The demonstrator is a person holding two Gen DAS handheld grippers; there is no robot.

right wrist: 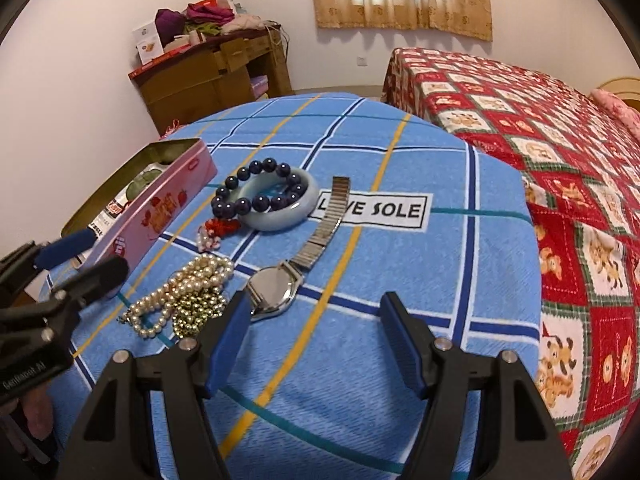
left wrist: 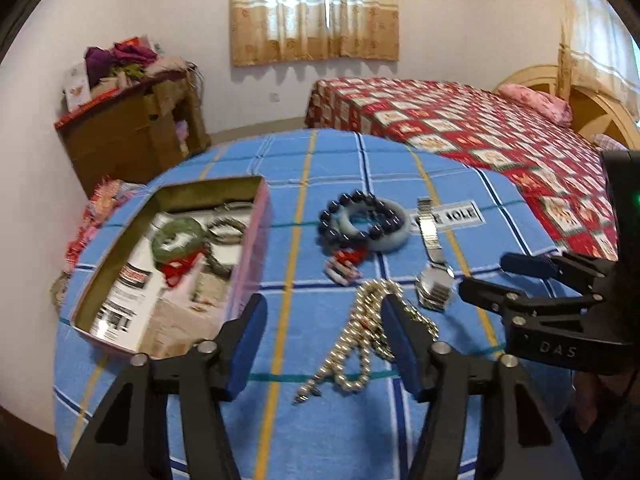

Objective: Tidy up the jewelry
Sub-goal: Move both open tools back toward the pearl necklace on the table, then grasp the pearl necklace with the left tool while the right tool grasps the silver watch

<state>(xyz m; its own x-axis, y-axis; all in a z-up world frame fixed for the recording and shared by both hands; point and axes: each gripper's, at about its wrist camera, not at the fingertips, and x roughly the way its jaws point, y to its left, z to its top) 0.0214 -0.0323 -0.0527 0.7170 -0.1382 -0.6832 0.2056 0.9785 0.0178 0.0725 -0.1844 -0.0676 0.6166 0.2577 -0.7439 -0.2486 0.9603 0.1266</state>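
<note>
A pink tin box [left wrist: 250, 248] stands open on the left of the blue checked cloth, with a green bangle [left wrist: 176, 236] and other bracelets inside. Loose on the cloth lie a dark bead bracelet [left wrist: 340, 216] across a pale jade bangle [left wrist: 396, 236], a red and white charm [left wrist: 344, 266], a silver watch [left wrist: 434, 284] and a pearl necklace [left wrist: 360, 344]. My left gripper [left wrist: 324, 312] hovers open over the cloth, its right finger just above the pearls. My right gripper [right wrist: 316, 308] is open too, its left finger beside the watch [right wrist: 276, 292].
The cloth covers a small round-looking table [right wrist: 400, 280] with a "LOVE SOLE" label. A bed with a red patchwork quilt [right wrist: 540, 140] lies close on the right. A brown cabinet [right wrist: 208, 80] piled with clothes stands against the far wall.
</note>
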